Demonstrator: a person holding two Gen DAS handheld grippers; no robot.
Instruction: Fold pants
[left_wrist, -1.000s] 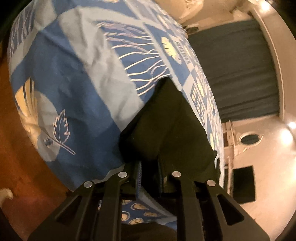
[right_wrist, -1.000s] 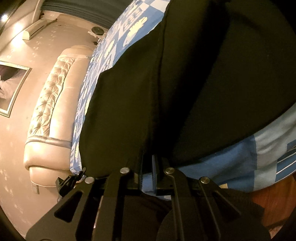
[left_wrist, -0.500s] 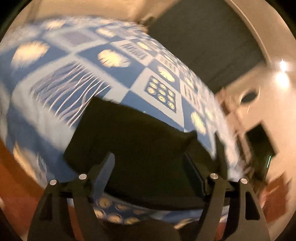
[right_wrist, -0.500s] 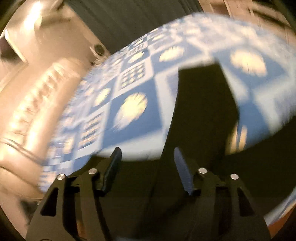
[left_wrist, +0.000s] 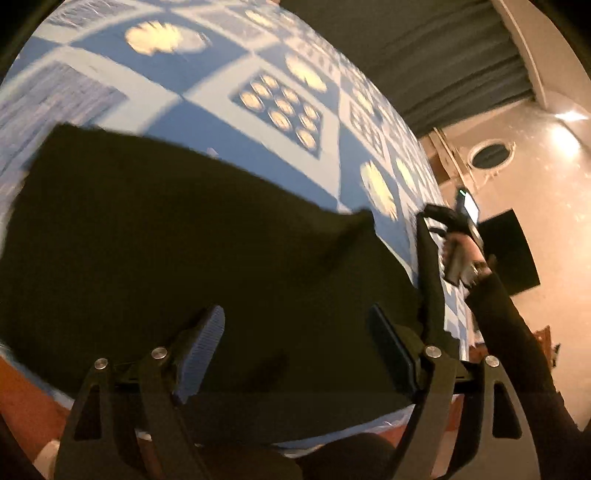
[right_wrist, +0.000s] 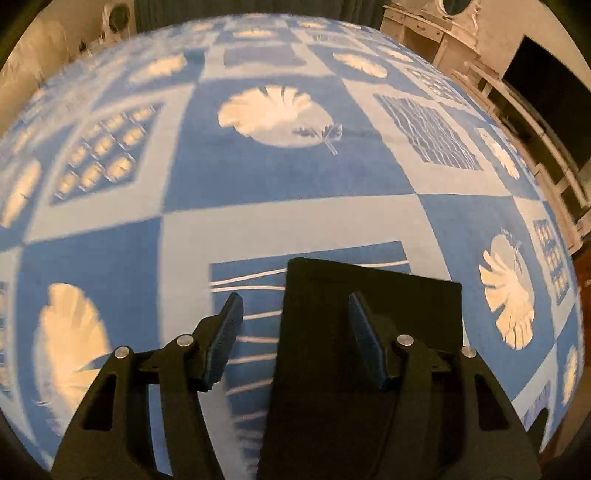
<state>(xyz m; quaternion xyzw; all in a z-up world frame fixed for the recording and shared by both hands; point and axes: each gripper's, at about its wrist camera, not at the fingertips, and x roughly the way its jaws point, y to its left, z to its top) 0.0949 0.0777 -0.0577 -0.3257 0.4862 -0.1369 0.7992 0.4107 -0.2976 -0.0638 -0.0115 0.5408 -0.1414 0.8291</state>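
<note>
Pants (left_wrist: 177, 251): one pair, black, lying flat on the bedspread. In the left wrist view they fill the lower left and centre of the frame; in the right wrist view they show as a neat rectangle (right_wrist: 365, 332) at lower centre-right, with straight edges and square far corners.

Bedspread (right_wrist: 288, 192): one, blue and pale blue squares with cream leaf prints. It covers most of both frames, around and under the pants.

Left gripper (left_wrist: 295, 350): one, bottom centre of the left wrist view. Jaws spread wide and holding nothing; the pants lie in view between and beyond the two fingers. Contact with the cloth cannot be told.

Right gripper (right_wrist: 295, 339): one, bottom centre of the right wrist view. Jaws spread wide and holding nothing. The left edge of the pants lies in the gap between the fingers.

Right gripper, second sighting (left_wrist: 439, 218): seen from the left wrist view at right of centre, at the right end of the pants; blurred there.

Right hand (left_wrist: 461, 254): one, with a dark sleeve, right of frame in the left wrist view.

Curtain (left_wrist: 424, 55): one, dark, upper right of the left wrist view.

Image quality: left wrist view is motion-blurred.
</note>
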